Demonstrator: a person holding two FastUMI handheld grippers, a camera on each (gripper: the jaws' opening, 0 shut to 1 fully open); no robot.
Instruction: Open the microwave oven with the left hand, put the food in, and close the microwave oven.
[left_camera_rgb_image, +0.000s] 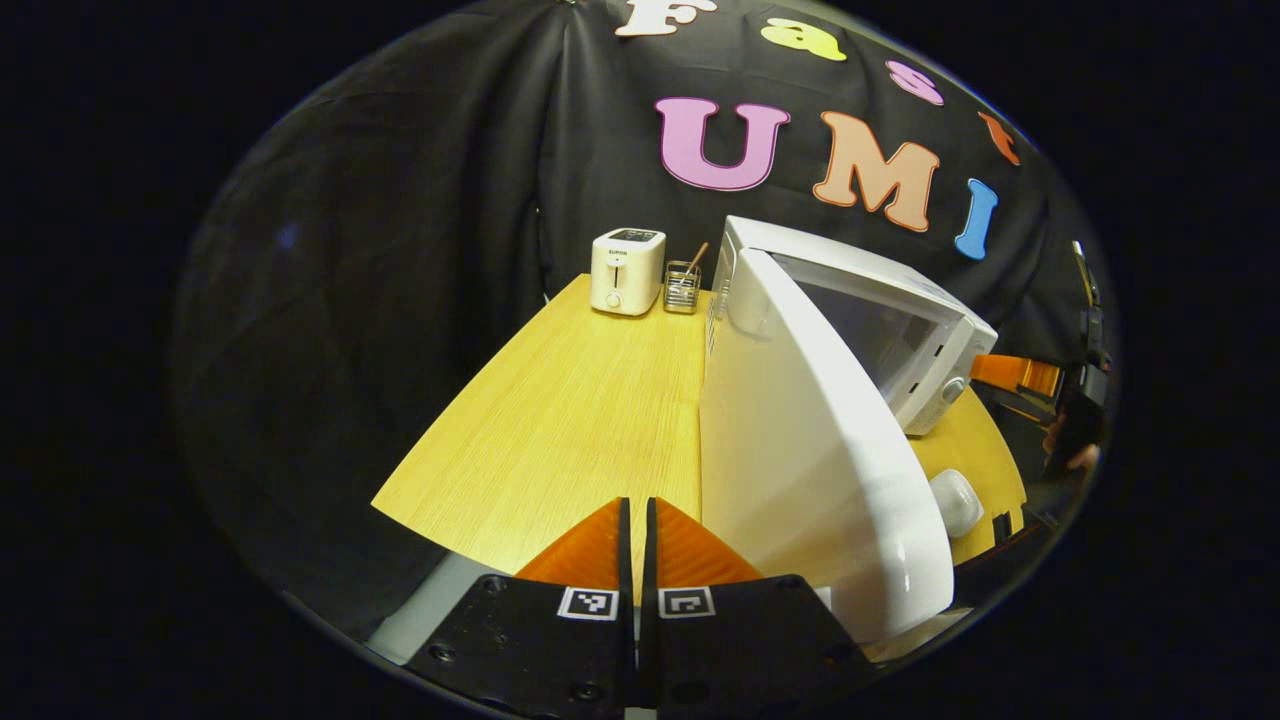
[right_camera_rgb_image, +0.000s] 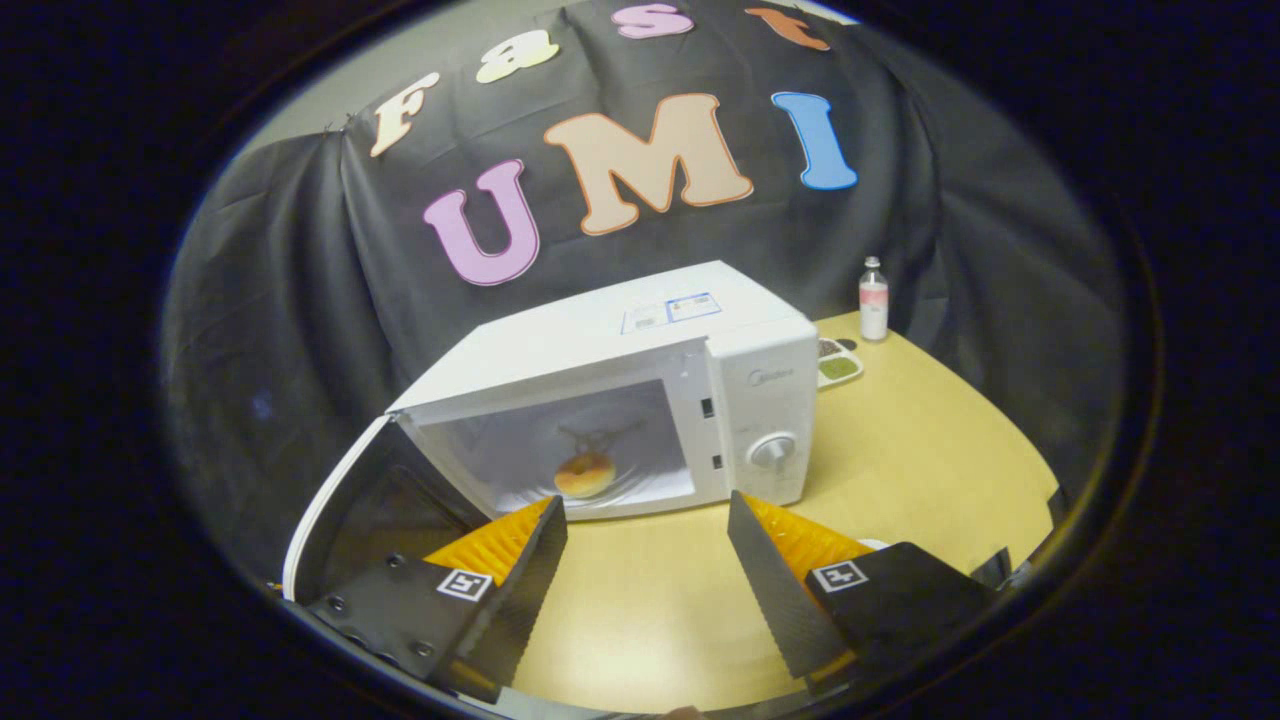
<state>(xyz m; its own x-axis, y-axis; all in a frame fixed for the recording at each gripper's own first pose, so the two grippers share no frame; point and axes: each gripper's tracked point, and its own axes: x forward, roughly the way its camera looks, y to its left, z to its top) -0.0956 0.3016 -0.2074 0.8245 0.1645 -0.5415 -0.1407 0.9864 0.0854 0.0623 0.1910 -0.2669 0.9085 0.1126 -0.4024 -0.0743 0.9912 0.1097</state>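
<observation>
White microwave on wooden table, door swung wide open, food inside.

Round, golden-brown, donut-like food resting mid-cavity on microwave floor. Door hinged at left, standing out toward front of table. Left tongs closed w/ fingers together, gripping nothing, low over near table edge just beside open door. Right tongs spread wide, empty, hovering in front of microwave opening, aimed at cavity. White toaster & small wire holder at far table end; bottle & small tray to right of microwave.
</observation>
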